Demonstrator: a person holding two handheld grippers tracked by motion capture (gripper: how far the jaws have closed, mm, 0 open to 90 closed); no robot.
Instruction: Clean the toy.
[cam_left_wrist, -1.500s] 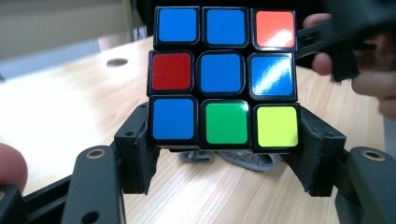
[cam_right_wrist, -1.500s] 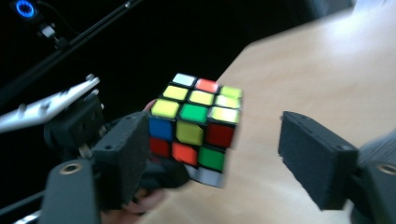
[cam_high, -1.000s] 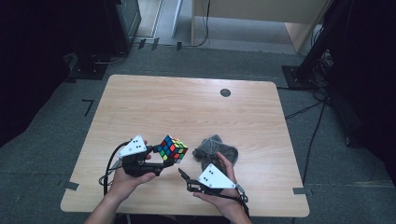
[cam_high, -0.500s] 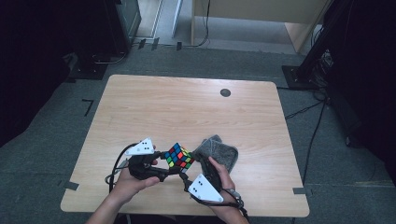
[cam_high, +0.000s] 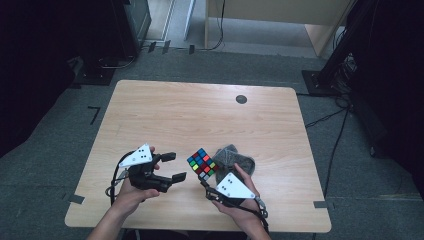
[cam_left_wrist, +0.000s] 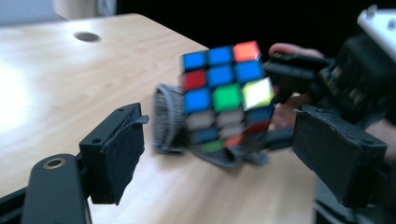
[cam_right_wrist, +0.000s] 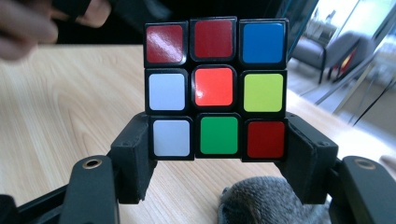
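Right tongs (cam_right_wrist: 219, 154) clamp only the Rubik's cube's (cam_right_wrist: 215, 88) bottom row; left tongs (cam_left_wrist: 219, 163) just opened, empty. The cube could tip onto the worktop (cam_high: 200, 115).

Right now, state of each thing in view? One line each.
Cube: scrambled, lifted off the table, clamped at its bottom layer.
Right claw: shut on the cube.
Left claw: open, its jaws have just been opening, nothing between them, cube ahead.
Grey cloth: crumpled, lying on the table beside the cube.
Table: level, light wood.

Glossy plastic cube (cam_right_wrist: 215, 88); wood-grain table (cam_high: 170, 115); cloth (cam_high: 239, 161) seemingly knitted.
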